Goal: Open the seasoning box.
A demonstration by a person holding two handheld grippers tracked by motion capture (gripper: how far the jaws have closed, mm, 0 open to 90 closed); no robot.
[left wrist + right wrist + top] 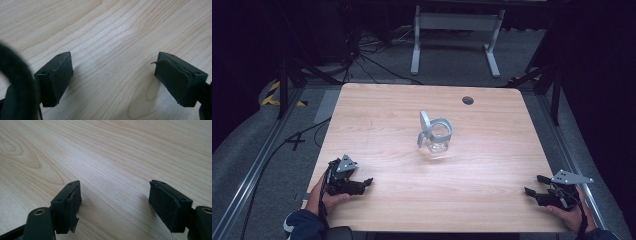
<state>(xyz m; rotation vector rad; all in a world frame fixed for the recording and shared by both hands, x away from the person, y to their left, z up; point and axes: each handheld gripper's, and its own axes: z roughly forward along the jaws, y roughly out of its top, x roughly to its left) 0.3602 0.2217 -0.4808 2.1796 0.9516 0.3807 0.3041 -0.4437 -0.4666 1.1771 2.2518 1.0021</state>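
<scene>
A clear glass pitcher (435, 138) with a grey rim and a raised grey lid stands near the middle of the wooden table (392, 110). My left gripper (364, 183) rests at the table's front left, held by a hand, open with nothing between its pads (60, 77). At the front right, my right gripper (533, 185) is also open and empty, its pads (72, 205) wide apart over bare wood. Both grippers are far from the pitcher.
A dark round hole (467, 100) sits in the table near its far edge. Beyond the table stand a white metal frame (456, 30) and cables on the grey floor. Metal rails (252, 170) run along both sides.
</scene>
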